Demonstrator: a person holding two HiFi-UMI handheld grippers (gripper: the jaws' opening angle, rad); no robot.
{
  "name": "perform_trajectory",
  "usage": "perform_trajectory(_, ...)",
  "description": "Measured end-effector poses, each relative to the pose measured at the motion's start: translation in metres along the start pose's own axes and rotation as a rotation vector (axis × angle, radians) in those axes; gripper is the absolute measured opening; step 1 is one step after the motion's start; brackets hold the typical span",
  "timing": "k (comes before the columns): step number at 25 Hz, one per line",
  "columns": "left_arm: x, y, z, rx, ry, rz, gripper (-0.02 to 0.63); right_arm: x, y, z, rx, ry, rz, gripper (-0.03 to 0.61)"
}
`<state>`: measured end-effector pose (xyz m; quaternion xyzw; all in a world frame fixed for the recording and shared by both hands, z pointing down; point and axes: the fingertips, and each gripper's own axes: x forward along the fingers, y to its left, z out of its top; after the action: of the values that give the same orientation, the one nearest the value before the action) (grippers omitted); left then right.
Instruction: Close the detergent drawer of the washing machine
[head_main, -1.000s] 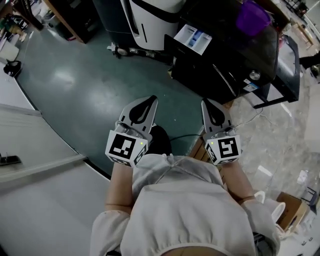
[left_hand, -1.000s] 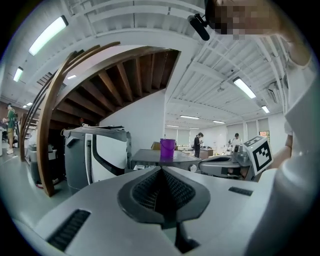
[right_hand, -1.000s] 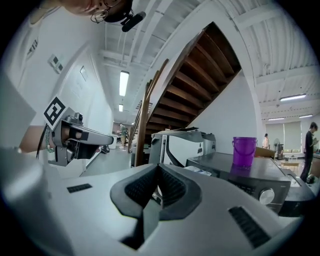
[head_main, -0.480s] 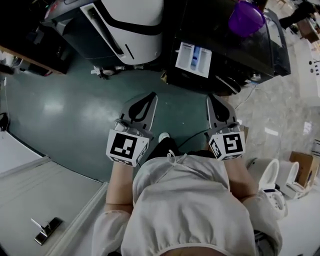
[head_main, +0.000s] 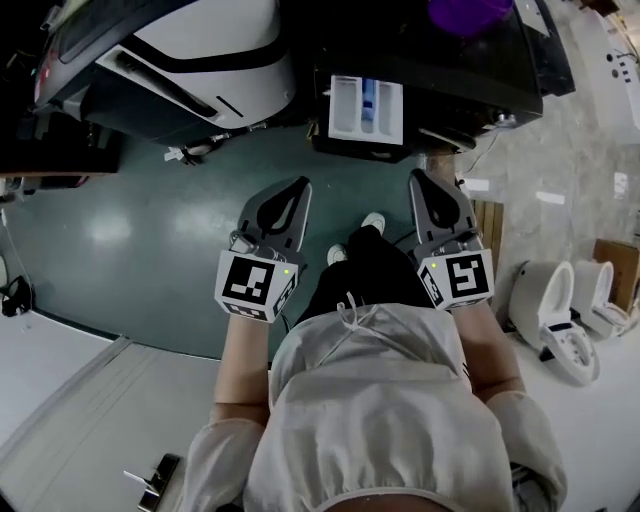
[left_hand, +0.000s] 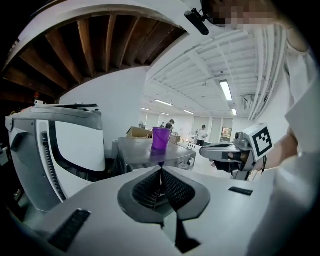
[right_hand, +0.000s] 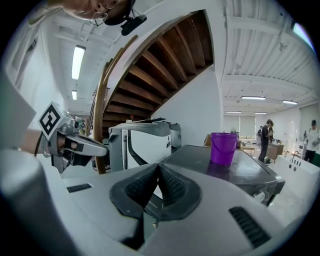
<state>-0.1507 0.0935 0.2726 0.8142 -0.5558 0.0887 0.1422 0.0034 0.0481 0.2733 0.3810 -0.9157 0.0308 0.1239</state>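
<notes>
Nearest to me, I am holding both tools out at waist height over the green floor (head_main: 150, 230). My left gripper (head_main: 300, 190) is pointing toward 12 o'clock with its jaws pressed together and nothing between them. My right gripper (head_main: 419, 180) is running parallel to it, also closed tight and empty. Past the tips, the detergent drawer (head_main: 366, 108) is standing pulled out from the front of the dark washing machine (head_main: 470, 70). It is lying at about 1 o'clock from my left tips and 11 o'clock from my right, well apart from both, with its white compartments and a blue insert showing from above. I am judging it to be a light, stiff plastic tray on short slides with a smooth front, so there is no call to grip it. I am thinking a flat push with closed jaw tips on the middle of its near face will suit, since an off-centre shove could skew it and make it bind. Farther on, a purple bucket (head_main: 468, 12) is sitting on the machine's top at 12 o'clock, and a white appliance (head_main: 200, 55) is standing at 10 o'clock.
</notes>
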Motion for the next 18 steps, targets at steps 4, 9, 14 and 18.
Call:
perform_trajectory(4,0.036,-0.003,-0.031,0.003,0.060,-0.033,0.018,0.007,-0.021,-0.029,0.044,0.033,-0.041,0.003)
perform_trajectory(9,0.077,-0.005,-0.065,-0.028,0.125,-0.057,0.018,0.015,-0.043,-0.055,0.055,0.064,-0.081,0.003)
perform_trajectory(14,0.111,-0.001,-0.104,-0.055,0.172,-0.052,0.019,0.024,-0.059,-0.083,0.049,0.088,-0.097,0.004)
perform_trajectory(18,0.132,0.007,-0.128,-0.085,0.192,-0.025,0.019,0.033,-0.064,-0.105,0.060,0.111,-0.088,0.005)
